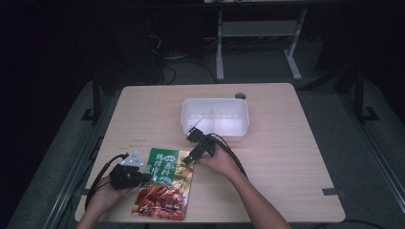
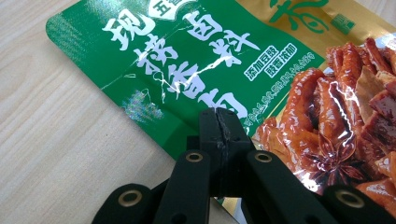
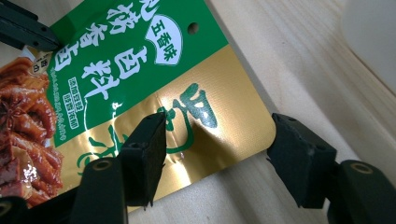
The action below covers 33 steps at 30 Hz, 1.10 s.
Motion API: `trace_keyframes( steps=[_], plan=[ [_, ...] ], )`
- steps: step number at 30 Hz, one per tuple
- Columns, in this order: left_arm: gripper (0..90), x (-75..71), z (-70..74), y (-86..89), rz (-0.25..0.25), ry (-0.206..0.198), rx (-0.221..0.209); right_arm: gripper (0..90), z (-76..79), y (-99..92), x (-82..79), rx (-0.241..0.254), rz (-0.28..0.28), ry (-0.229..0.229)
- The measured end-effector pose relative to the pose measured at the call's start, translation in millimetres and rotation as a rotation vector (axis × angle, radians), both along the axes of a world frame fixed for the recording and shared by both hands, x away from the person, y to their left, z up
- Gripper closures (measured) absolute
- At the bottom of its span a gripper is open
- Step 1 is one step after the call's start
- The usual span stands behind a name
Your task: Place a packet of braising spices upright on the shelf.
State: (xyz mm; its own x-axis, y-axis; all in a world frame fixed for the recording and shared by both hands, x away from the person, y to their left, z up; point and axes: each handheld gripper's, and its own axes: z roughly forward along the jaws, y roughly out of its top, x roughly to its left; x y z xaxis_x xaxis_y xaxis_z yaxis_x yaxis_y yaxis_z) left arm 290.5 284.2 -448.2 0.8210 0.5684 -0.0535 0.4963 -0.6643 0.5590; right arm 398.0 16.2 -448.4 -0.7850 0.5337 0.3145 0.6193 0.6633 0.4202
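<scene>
A flat food packet (image 1: 165, 183), green and gold with a picture of braised meat, lies near the table's front edge. My left gripper (image 1: 145, 177) is shut, and its joined tips (image 2: 219, 121) rest on the green left edge of the packet (image 2: 187, 70); I cannot tell whether they pinch it. My right gripper (image 1: 188, 160) is open at the packet's far right corner. In the right gripper view, one jaw hangs over the gold part of the packet (image 3: 140, 70) and the other stands over bare wood, with the gripper (image 3: 219, 135) straddling that corner. The left gripper (image 3: 28, 30) shows there at the top left.
A white plastic tub (image 1: 215, 101) stands past the packet at the table's middle, close behind my right hand; its wall (image 3: 373, 42) shows in the right gripper view. A small dark round object (image 1: 240, 96) lies at the far edge. Cables trail from both grippers.
</scene>
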Motion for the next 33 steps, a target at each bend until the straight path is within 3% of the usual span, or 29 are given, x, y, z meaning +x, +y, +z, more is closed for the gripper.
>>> trace_keyframes(
  steps=[15, 20, 27, 33],
  plan=[
    [88.2, 0.5, -0.4, -0.1, 0.007, -0.001, 0.002, 43.1, 25.3, -4.9, -12.0, 0.106, 0.015, -0.015],
    [88.1, 0.7, -0.6, 0.0, 0.007, -0.001, 0.001, 52.0, 31.8, -3.3, -14.7, 0.157, 0.051, 0.032],
    [87.9, 0.8, -0.4, 0.1, 0.007, -0.001, 0.003, 58.7, 30.6, 9.0, -15.3, 0.132, 0.112, 0.052],
    [87.7, 0.9, -0.6, 0.1, 0.007, 0.001, 0.002, 59.9, 19.7, 19.7, -10.1, 0.096, 0.120, 0.093]
  ],
)
